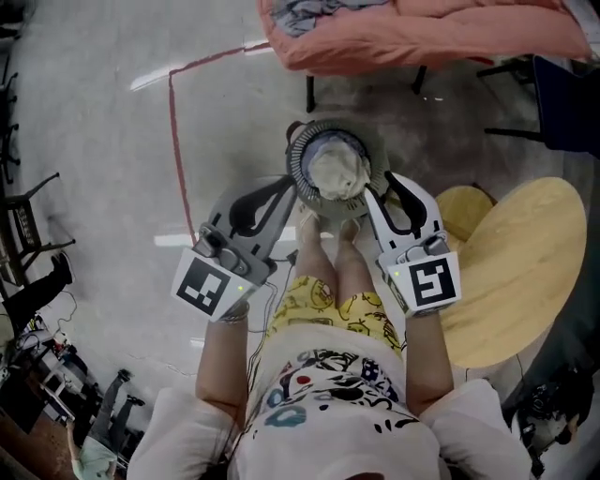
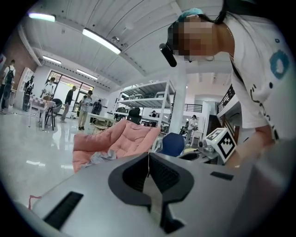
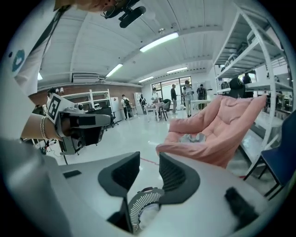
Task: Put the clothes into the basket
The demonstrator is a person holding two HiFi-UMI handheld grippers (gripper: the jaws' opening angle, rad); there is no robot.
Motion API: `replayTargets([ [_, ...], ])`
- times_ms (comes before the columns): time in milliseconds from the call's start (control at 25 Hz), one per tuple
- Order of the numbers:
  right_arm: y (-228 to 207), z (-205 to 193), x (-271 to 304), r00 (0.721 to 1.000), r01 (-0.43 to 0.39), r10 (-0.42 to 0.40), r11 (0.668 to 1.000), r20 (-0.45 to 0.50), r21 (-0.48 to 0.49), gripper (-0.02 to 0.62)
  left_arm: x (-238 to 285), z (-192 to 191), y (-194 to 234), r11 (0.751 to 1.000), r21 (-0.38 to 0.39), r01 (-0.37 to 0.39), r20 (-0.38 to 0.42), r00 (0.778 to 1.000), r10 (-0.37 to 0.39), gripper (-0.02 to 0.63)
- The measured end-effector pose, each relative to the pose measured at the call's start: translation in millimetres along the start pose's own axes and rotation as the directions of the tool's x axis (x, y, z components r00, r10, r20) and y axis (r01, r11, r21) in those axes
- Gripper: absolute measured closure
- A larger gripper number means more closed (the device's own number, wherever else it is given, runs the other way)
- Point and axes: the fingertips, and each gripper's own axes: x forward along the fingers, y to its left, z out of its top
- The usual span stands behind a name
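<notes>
Two different states showed at the jaws: those of the left gripper (image 2: 148,156) were pressed together at the tips with nothing caught between them; those of the right gripper (image 3: 149,159) stood apart with only air in the gap, and through that gap the ribbed rim of the basket (image 3: 141,203) appeared below. From the head view the two grippers hung on either side of the basket and above it, neither touching it. The basket stood on the floor (image 1: 103,141) just in front of the person's feet, and a pale garment (image 1: 339,173) lay bunched inside it, filling most of the opening. Farther out, beyond the basket, a pink padded lounger (image 1: 441,37) carried a grey patterned cloth (image 1: 309,14) crumpled near one end; a round wooden desk (image 1: 516,272) sat off to the person's right, bare as far as could be seen. By my reading one piece was already in and the grey cloth was the likely one left to fetch. It looked light, soft and limp, so it would probably sag and trail from a single pinch. A gathered fold near its middle seemed the better hold, with several layers between the jaws, since thin fabric might slip free; taken by an edge, it could drag over the padding or miss the rim.
</notes>
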Motion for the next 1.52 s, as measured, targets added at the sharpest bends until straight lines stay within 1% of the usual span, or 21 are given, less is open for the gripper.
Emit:
replayTargets([
  [80,-2,23,-8,0.999,0.002,-0.001,1.000,0.034,-0.027,0.457,4,18,-6,1.000,0.020,0.018,0.024,1.000,-0.018,0.591],
  [200,5,51,-20,0.998,-0.016,0.019,0.998,0.065,-0.059,0.459,2,37,-18,0.999,0.014,0.044,0.053,0.998,-0.045,0.591],
  [400,21,115,-51,0.990,-0.031,0.043,0.995,0.137,-0.092,0.468,-11,72,-42,0.997,0.023,0.075,0.048,0.996,-0.076,0.591],
  [560,31,152,-73,0.976,-0.033,0.053,0.995,0.213,-0.099,0.494,-18,101,-54,0.994,0.053,0.092,0.073,0.993,-0.096,0.591],
  [760,30,183,-100,0.964,0.002,0.030,0.993,0.263,-0.121,0.526,-23,135,-66,0.991,0.074,0.108,0.098,0.988,-0.115,0.591],
  [880,27,203,-112,0.953,0.012,0.028,0.991,0.300,-0.130,0.535,-20,148,-75,0.988,0.093,0.121,0.105,0.986,-0.131,0.591],
  [1000,20,210,-125,0.957,0.024,0.020,0.989,0.289,-0.146,0.543,-17,159,-83,0.987,0.108,0.123,0.105,0.985,-0.134,0.591],
  [1120,20,222,-136,0.943,0.010,0.040,0.989,0.330,-0.149,0.548,-17,171,-91,0.985,0.125,0.123,0.115,0.984,-0.137,0.591],
  [1280,16,231,-152,0.941,0.022,0.040,0.984,0.335,-0.179,0.552,-20,182,-100,0.984,0.122,0.133,0.130,0.980,-0.149,0.591],
  [1400,12,242,-165,0.936,0.038,0.034,0.979,0.350,-0.199,0.555,-22,190,-102,0.983,0.147,0.110,0.129,0.983,-0.130,0.591],
  [1520,9,256,-182,0.924,0.064,0.020,0.976,0.381,-0.206,0.555,-27,203,-106,0.980,0.174,0.101,0.134,0.983,-0.125,0.591],
])
